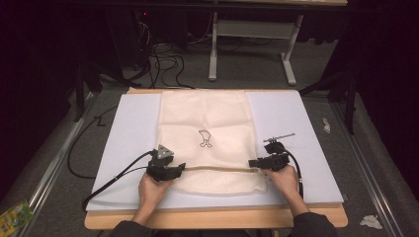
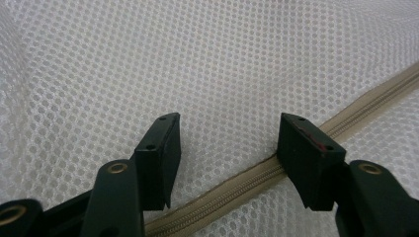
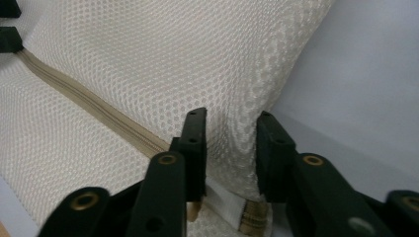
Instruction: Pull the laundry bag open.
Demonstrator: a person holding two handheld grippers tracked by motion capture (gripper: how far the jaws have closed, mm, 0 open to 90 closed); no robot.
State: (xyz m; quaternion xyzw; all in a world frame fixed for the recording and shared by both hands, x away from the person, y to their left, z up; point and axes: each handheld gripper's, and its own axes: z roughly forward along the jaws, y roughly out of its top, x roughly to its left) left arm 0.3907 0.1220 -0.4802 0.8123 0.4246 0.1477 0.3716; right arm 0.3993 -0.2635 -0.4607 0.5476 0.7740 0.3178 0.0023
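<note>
The zipper (image 1: pixel 217 169) runs lengthwise between both units: left hand-held gripper (image 1: pixel 179 169) jaws apart astride it, right hand-held gripper (image 1: pixel 253 163) jaws narrowed around its end, not visibly pressing.

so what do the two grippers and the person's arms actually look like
Both are black handheld tools. The left gripper carries a grey three-cornered plate; the right gripper has a thin grey rod behind it. Their black jaws have brass-coloured rivets. A black cable trails from each. The sleeves are dark.

Pale blue mat (image 1: pixel 133 128) on table; yellow-green packet (image 1: pixel 12 216) on floor
</note>
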